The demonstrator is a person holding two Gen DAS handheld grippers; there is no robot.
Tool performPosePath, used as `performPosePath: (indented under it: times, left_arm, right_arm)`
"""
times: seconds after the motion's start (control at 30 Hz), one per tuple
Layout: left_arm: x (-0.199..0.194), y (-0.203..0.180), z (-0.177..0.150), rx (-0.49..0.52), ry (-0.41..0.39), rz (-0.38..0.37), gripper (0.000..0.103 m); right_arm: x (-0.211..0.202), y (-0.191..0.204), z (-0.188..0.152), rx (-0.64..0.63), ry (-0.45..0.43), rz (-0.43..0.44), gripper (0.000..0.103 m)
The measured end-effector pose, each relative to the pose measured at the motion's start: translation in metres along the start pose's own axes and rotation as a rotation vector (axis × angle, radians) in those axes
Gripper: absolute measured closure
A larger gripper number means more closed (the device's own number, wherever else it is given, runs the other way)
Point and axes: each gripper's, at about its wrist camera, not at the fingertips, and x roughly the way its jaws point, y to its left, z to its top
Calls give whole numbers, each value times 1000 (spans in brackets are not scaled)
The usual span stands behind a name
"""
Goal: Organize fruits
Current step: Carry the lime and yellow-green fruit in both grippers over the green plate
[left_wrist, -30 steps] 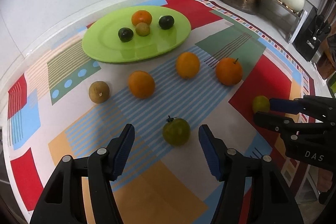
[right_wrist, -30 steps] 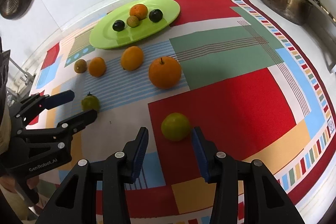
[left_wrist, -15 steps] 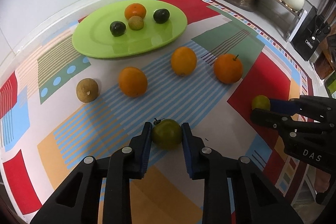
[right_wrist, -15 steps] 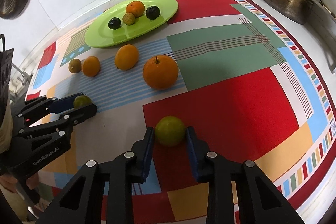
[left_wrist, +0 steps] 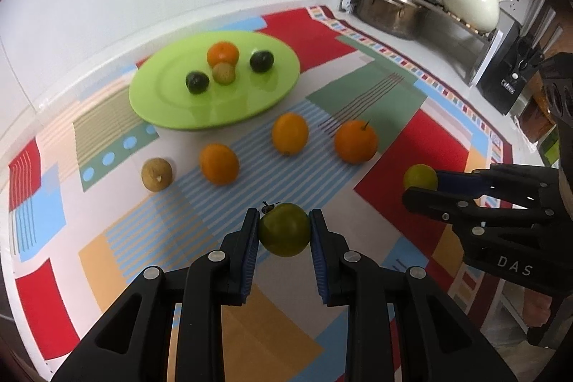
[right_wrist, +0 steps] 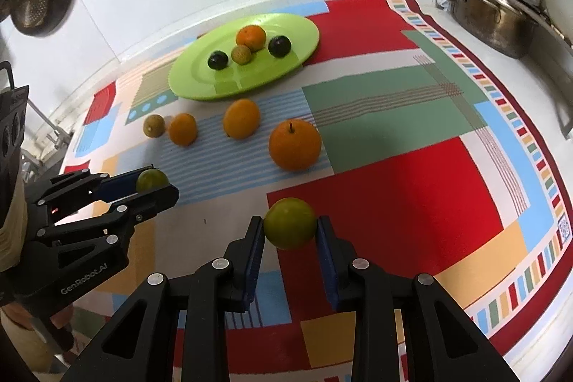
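Fruit (left_wrist: 284, 230) is clamped in the left gripper (left_wrist: 284, 231), another (right_wrist: 290, 222) in the right gripper (right_wrist: 290, 231); both should be lifted straight, then carried to the plate (left_wrist: 172, 102) without squeezing harder.

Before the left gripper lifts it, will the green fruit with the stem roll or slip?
The green fruit is round, so it would probably roll if released. Its skin looks smooth, perhaps slippery, but the left gripper holds it at its widest part. It looks small and likely light.
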Motion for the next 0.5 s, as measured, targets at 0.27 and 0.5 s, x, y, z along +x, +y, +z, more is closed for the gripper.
performPosePath:
  times: [0.27, 0.5]
  left_arm:
    - [-28, -4, 9, 13, -75, 7, 75]
    - [-48, -6, 15, 14, -130, 16, 75]
  right_arm:
    - [-21, 5, 7, -23, -63, 18, 72]
    - [-41, 11, 14, -45, -128, 24, 72]
